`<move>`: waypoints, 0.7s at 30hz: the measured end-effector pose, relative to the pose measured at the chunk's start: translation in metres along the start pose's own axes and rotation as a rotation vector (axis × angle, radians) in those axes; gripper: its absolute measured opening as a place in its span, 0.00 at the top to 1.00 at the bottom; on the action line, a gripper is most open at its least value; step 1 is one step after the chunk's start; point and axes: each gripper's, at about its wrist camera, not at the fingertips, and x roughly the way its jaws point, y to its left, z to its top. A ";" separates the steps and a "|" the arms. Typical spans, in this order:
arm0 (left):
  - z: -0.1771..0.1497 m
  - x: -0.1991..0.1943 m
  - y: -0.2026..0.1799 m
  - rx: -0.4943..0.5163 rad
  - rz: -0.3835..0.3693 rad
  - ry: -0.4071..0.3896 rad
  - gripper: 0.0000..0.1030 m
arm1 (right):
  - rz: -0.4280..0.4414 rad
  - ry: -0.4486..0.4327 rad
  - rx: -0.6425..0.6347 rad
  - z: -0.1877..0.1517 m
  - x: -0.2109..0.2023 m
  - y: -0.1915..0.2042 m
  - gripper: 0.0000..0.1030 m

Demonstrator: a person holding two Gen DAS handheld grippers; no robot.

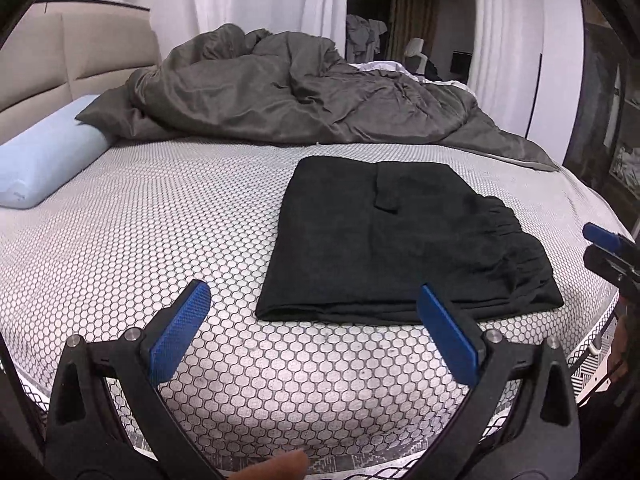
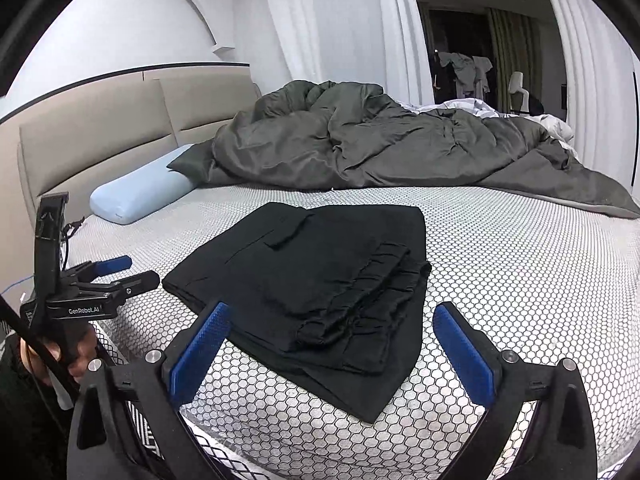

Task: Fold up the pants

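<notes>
A: Where are the pants (image 1: 404,240)?
B: Folded flat near the bed's (image 1: 160,220) front edge, seemingly finished.
A: And each hand-held gripper?
B: Left (image 1: 314,322) and right (image 2: 332,344) hover, jaws wide, holding nothing.

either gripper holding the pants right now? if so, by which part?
Nothing is held. The left gripper and right gripper are both open and empty, short of the folded black pants, which lie free on the bed.
</notes>
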 end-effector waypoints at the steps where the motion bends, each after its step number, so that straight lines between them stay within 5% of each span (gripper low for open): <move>1: 0.000 0.000 -0.002 0.010 -0.005 0.001 0.00 | 0.000 -0.001 -0.002 0.000 -0.001 0.001 0.00; 21: 0.002 0.010 -0.011 0.049 0.003 0.019 0.00 | -0.006 -0.011 -0.012 0.000 -0.006 0.001 0.00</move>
